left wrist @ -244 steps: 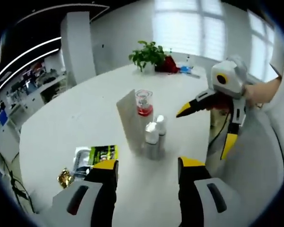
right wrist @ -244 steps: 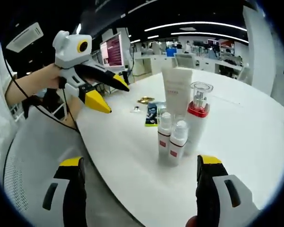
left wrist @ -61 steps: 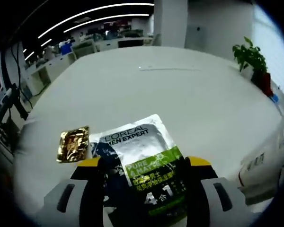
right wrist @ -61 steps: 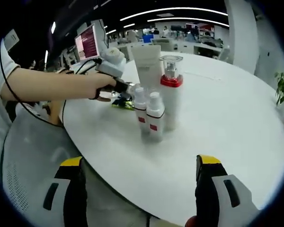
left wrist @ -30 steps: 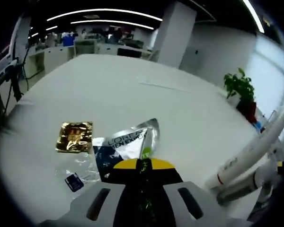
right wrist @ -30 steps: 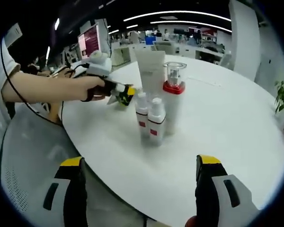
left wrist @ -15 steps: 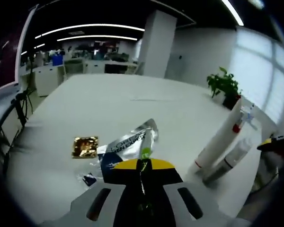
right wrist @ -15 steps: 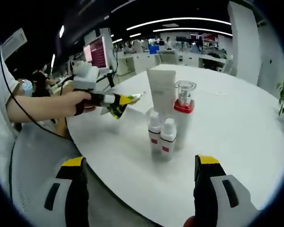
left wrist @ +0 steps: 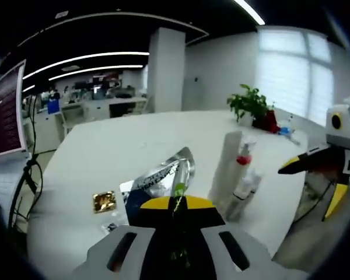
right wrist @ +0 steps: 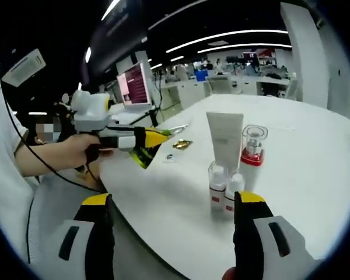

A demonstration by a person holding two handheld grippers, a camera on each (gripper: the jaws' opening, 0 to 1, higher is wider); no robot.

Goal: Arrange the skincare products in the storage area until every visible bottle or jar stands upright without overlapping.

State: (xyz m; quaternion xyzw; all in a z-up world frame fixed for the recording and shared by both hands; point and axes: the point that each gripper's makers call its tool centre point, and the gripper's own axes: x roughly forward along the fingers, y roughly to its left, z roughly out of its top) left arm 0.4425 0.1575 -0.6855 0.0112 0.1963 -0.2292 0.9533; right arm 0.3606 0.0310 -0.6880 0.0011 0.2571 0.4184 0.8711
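Desk first: round white desk (right wrist: 315, 163) carries an upright cluster, tall white tube (right wrist: 224, 140), red-collared pump bottle (right wrist: 252, 153) and two small white bottles (right wrist: 226, 192) just in front, touching. Left gripper (left wrist: 176, 205) has its jaws clamped on the silver-green sachet (left wrist: 160, 178), lifted off the desk, probably to stand it alongside. Right gripper (right wrist: 172, 210) waits near, jaws wide apart. Small gold packet (left wrist: 104, 200) lies flat, far left.

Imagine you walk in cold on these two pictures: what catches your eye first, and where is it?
First is the silver and green sachet pinched in the shut left gripper, lifted off the white table. Next is the tight upright cluster mid-table: a white tube, a red-collared pump bottle and two small bottles. The right gripper hangs open in front of them.
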